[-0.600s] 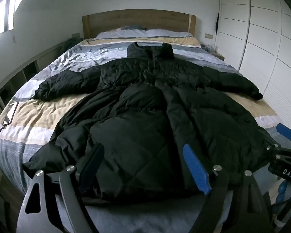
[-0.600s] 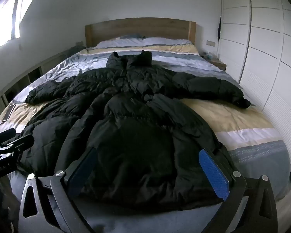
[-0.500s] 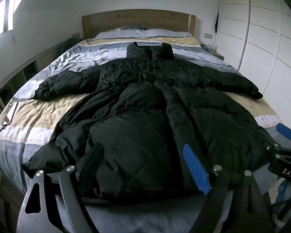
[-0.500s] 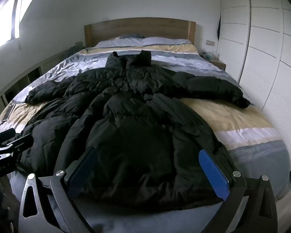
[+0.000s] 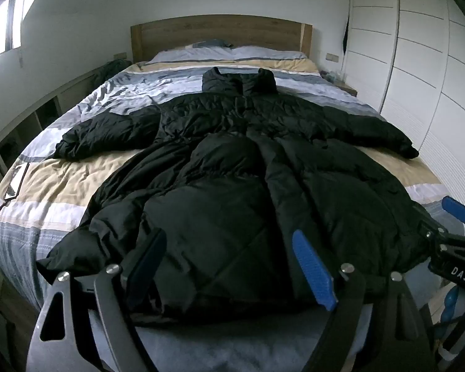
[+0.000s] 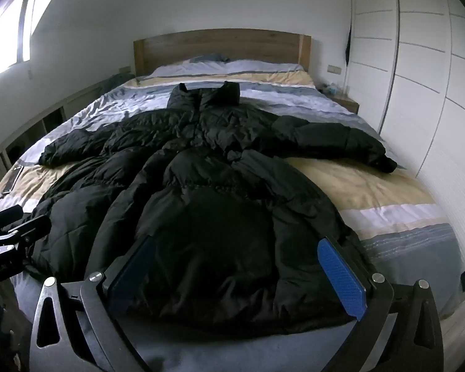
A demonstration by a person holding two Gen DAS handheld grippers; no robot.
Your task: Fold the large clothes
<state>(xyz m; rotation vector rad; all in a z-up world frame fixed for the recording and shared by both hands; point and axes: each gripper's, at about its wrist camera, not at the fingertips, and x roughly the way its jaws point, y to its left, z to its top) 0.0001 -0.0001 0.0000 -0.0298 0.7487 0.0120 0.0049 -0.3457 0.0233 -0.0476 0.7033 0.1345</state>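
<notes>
Left claw [image 5: 229,266] tilted downward over the foot of the bed [image 5: 62,186], fingers spread wide, nothing between them; hem of the coat [image 5: 232,186] lies beyond the tips. Right claw [image 6: 237,263] same pose, spread wide, empty, over the hem further right.

Count: one black puffer coat, laid flat front up, collar at 12 o'clock toward one wooden headboard [image 5: 220,34], two sleeves out at roughly 9 and 3 o'clock. One striped duvet beneath. One phone-like item [image 5: 15,179] at the bed's 9 o'clock edge.

Left view alone shows the right claw's blue finger [image 5: 457,212] at 3 o'clock; right view alone shows the left claw's dark fingertips [image 6: 31,226] at 9 o'clock.
</notes>
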